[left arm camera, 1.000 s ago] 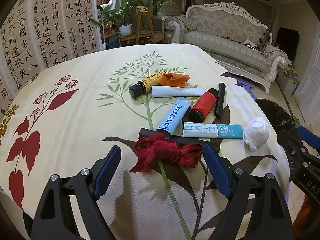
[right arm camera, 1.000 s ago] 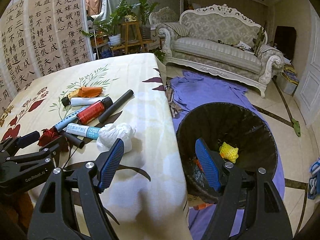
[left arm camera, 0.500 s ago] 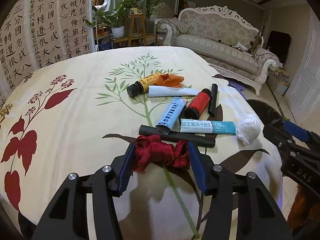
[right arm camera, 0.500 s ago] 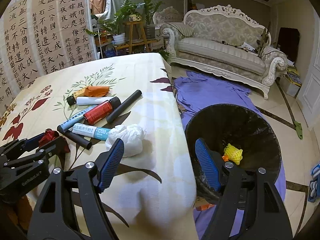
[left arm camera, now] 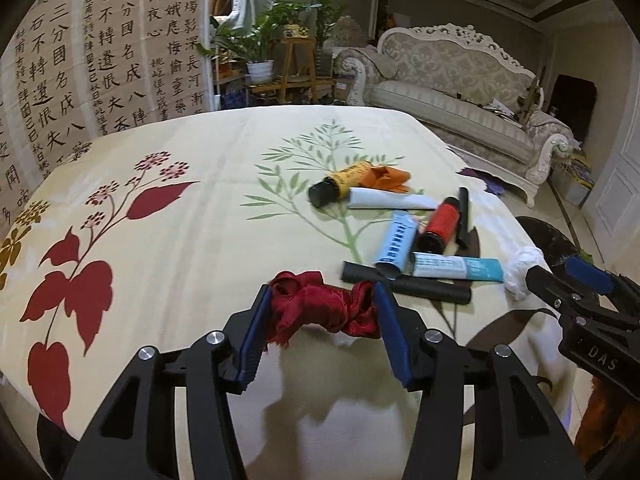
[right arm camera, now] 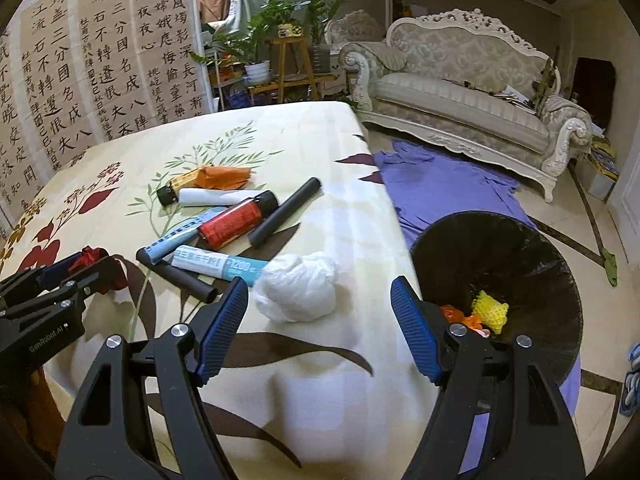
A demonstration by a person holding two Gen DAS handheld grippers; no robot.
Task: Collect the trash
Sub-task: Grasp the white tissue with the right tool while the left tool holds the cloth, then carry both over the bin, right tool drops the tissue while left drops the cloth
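While the left gripper (left arm camera: 320, 312) has its blue pads pressed against both ends of a crumpled red cloth (left arm camera: 320, 310) at the near edge of the tabletop (left arm camera: 180, 208), the right gripper (right arm camera: 320, 308) hangs with its jaws spread wide and nothing between them — above the right edge of the tabletop, near the black trash bin (right arm camera: 520, 256) on the floor. Just beyond its left finger lies a white paper wad (right arm camera: 298, 290). Farther left sits a cluster of litter: a teal-and-white tube (right arm camera: 218, 266), a light blue tube (right arm camera: 182, 236), a red bottle (right arm camera: 238, 224), two black cylinders and, at the far end, a yellow bottle (right arm camera: 182, 184) touching an orange scrap (right arm camera: 228, 176). Inside the bin lie a yellow mesh piece (right arm camera: 490, 310) and something orange — partly hidden behind the right finger.
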